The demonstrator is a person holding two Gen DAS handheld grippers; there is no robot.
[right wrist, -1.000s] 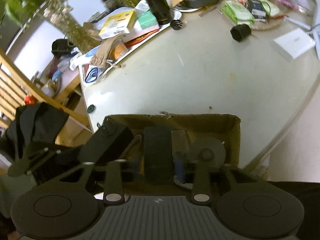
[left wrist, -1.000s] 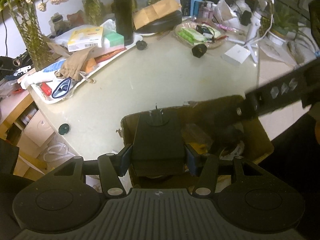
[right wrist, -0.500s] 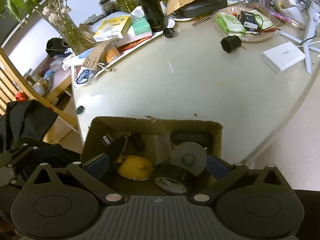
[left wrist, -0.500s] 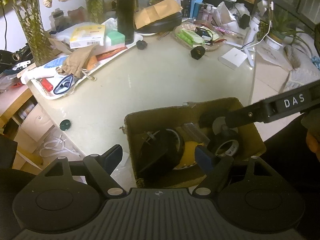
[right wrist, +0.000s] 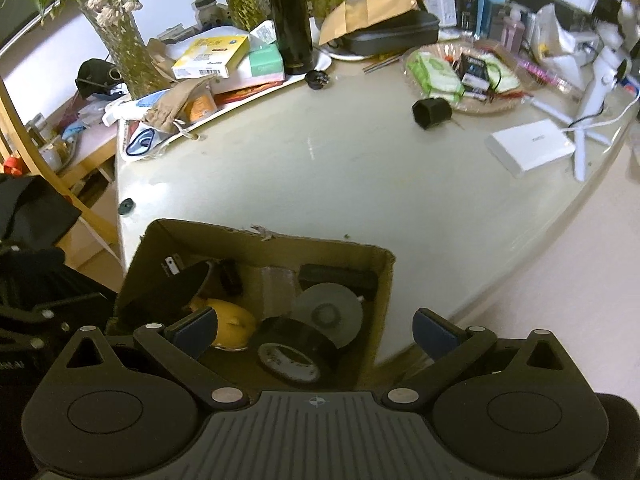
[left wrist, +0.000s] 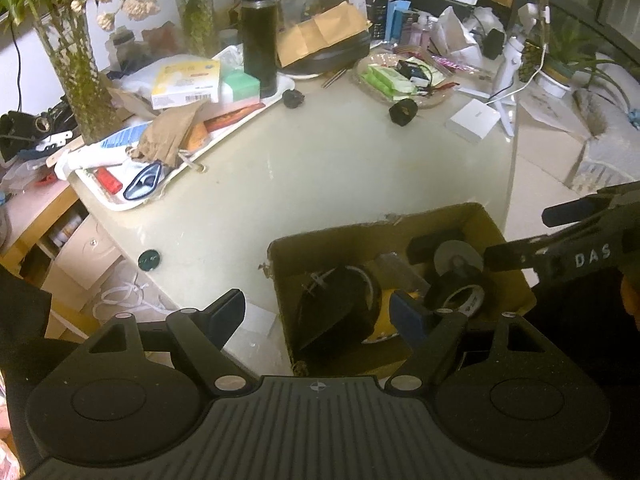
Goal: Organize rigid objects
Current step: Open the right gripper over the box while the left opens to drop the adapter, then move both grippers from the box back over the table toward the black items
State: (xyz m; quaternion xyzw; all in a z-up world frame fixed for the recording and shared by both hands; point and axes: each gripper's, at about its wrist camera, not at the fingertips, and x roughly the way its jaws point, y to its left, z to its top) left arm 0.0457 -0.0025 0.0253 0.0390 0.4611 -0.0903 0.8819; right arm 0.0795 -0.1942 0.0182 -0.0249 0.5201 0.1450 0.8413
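Observation:
A cardboard box (left wrist: 492, 224) (right wrist: 384, 280) stands at the near edge of the pale table. It holds a black block (left wrist: 332, 312) (right wrist: 176, 288), a yellow object (right wrist: 230, 322), a black tape roll (right wrist: 294, 350) (left wrist: 460, 296), a grey disc (right wrist: 330, 312) and a flat black item (right wrist: 340, 276). My left gripper (left wrist: 316, 314) is open and empty above the box's near left corner. My right gripper (right wrist: 316, 330) is open and empty above the box's near side; it also shows in the left wrist view (left wrist: 572, 248).
On the table lie a black cap (right wrist: 430, 114), a small black piece (right wrist: 317, 79), a white box (right wrist: 528, 146), a black disc (right wrist: 126, 206), a cluttered white tray (left wrist: 192, 136), a black flask (right wrist: 290, 16) and a basket of packets (right wrist: 460, 76). Vases with plants stand at the back left.
Both grippers have let go of the black items they held, which now lie in the box. Both have opened and pulled back and up from the box.

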